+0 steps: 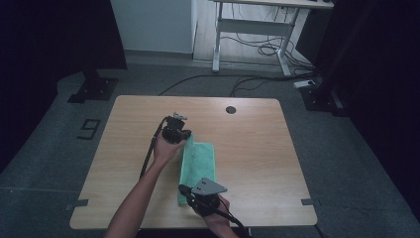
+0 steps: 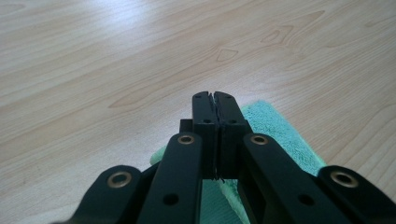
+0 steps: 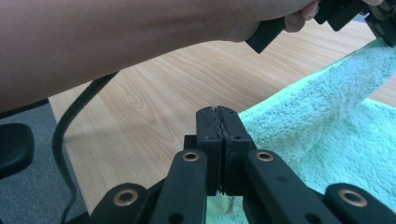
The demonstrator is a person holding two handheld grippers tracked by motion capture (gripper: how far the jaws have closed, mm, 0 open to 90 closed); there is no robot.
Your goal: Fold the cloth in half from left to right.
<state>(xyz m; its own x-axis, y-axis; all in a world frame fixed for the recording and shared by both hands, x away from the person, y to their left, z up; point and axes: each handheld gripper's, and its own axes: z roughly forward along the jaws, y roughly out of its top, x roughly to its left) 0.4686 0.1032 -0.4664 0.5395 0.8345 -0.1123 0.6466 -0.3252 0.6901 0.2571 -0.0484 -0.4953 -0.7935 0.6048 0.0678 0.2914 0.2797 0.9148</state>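
Overhead: green towel [image 1: 200, 166] lying folded lengthwise near the middle of the wooden surface [image 1: 257, 148], long edge running away from the person. Left gripper [image 1: 184, 140] held at the towel's far left corner, left hand [image 1: 166, 151] just behind it with a black cable trailing back along the forearm. Right gripper [image 1: 187, 196] at the towel's near left corner, grey three-cornered plate on top, right hand [image 1: 218, 213] at the bottom edge. Left edge of the towel raised between the two grippers.

Next, left gripper view: fingers [image 2: 205, 133] pressed together, a thin layer of towel [image 2: 275, 126] pinched between the pads and showing below them; the corner of the cloth spread out to the right and underneath, bare wood surface [image 2: 116, 60] beyond.

Lastly, right gripper view: fingers [image 3: 209, 140] closed tight on the towel's edge, green cloth visible beneath the pads. Towel [image 3: 327, 126] stretching up and to the right as a lifted fold toward the other gripper [image 3: 373, 18] at the top right corner. Forearm [image 3: 116, 42] crossing the top, cable hanging down at left over the surface [image 3: 154, 93].
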